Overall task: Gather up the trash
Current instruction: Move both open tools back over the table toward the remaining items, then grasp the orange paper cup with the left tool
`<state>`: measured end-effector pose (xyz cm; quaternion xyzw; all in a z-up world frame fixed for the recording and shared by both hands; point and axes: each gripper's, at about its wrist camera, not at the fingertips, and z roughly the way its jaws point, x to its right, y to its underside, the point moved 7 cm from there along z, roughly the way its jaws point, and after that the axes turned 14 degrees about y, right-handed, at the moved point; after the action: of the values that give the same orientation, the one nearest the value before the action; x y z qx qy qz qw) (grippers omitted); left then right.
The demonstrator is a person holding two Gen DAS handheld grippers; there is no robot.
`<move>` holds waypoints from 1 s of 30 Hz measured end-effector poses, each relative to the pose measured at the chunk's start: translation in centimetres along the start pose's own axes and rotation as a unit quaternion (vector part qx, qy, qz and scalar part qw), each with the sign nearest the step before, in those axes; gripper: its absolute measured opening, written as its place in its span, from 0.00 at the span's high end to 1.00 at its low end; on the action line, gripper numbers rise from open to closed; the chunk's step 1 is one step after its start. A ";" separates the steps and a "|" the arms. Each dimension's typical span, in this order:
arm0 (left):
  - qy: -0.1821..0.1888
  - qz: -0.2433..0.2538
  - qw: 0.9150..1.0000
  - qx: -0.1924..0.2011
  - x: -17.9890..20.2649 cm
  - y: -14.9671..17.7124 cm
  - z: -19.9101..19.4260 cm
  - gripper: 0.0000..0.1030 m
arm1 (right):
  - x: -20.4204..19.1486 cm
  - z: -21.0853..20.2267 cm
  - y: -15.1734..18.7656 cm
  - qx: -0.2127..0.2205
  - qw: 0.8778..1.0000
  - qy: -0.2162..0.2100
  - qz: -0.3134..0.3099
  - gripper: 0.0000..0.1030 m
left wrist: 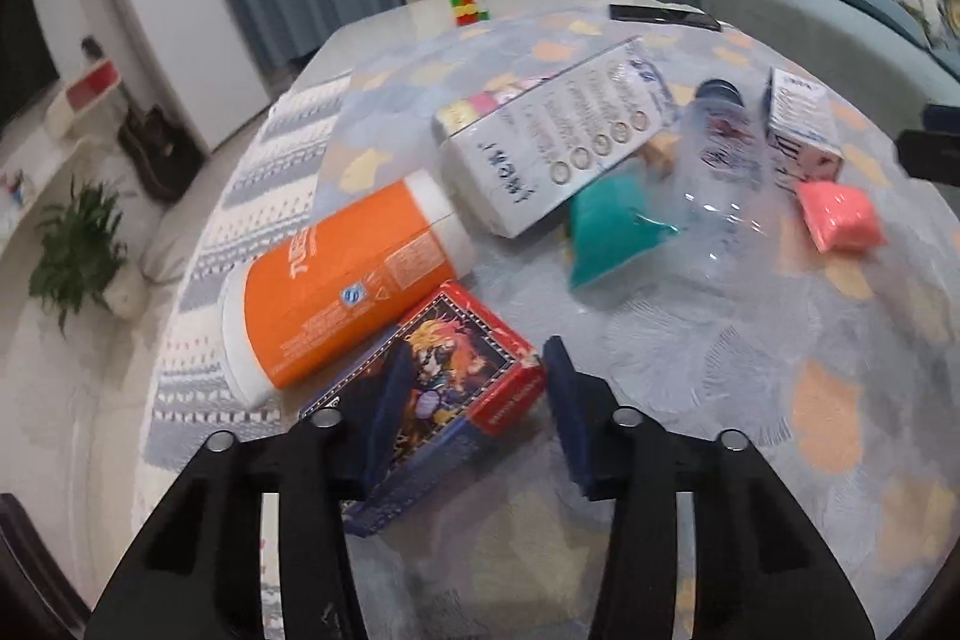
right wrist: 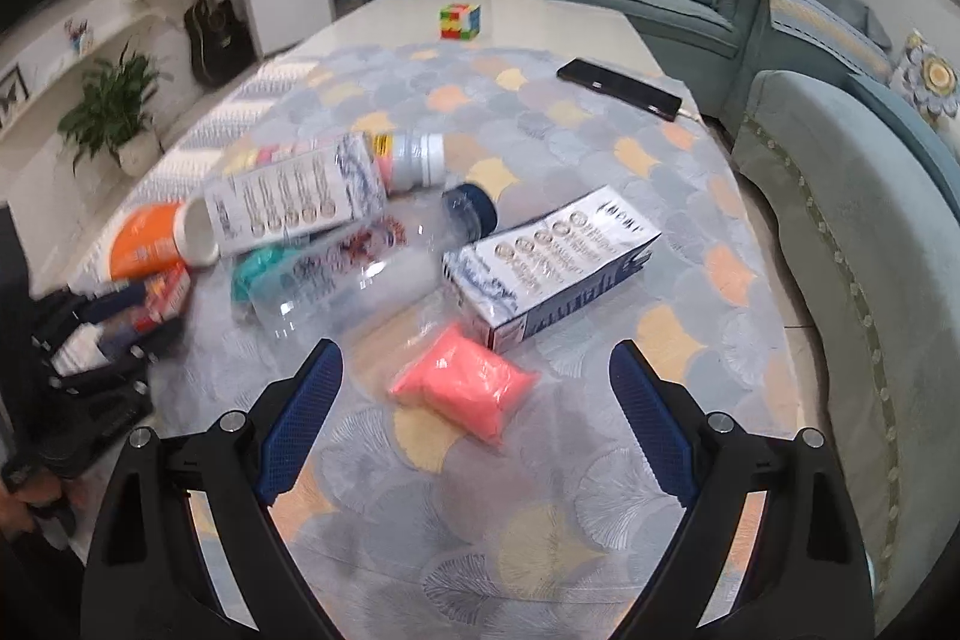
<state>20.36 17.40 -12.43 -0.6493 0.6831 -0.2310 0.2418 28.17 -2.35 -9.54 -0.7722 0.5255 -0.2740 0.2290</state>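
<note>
My left gripper (left wrist: 477,358) is shut on a red and blue card box (left wrist: 456,382) with cartoon art, its pads against the box's side and red end. The box lies beside an orange canister (left wrist: 342,292) on the table (left wrist: 720,370). My right gripper (right wrist: 477,346) is open just above the table, and a pink packet (right wrist: 465,388) lies between its fingertips, untouched. Further back lie a clear plastic bottle (right wrist: 372,268), a teal packet (right wrist: 258,268), a long white carton (right wrist: 294,202) and a shorter blue-and-white carton (right wrist: 552,268). The left gripper (right wrist: 120,316) shows blurred at the right wrist view's left edge.
A colour cube (right wrist: 460,21) and a black phone (right wrist: 621,87) sit at the table's far end. A white jar (right wrist: 414,160) lies behind the long carton. A blue-green sofa (right wrist: 840,220) runs along the right side. A potted plant (right wrist: 114,112) stands on the floor at left.
</note>
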 end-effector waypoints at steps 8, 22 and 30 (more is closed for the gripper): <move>-0.011 0.034 0.999 -0.030 1.2 1.2 1.0 0.29 | 0.0 2.2 1.3 -0.029 1.000 0.009 -0.006 0.16; -0.043 -0.002 0.999 -0.018 -1.3 0.5 -0.1 0.16 | -0.8 1.5 1.0 -0.018 1.000 0.005 -0.013 0.16; -0.056 -0.138 0.988 0.037 -7.7 -0.8 -2.5 0.17 | -1.1 1.2 0.9 -0.014 1.000 0.003 -0.017 0.16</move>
<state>19.75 25.06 -9.78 -0.7396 0.5637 -0.2504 0.2694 27.99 -1.58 -11.24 -0.7836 0.5166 -0.2726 0.2115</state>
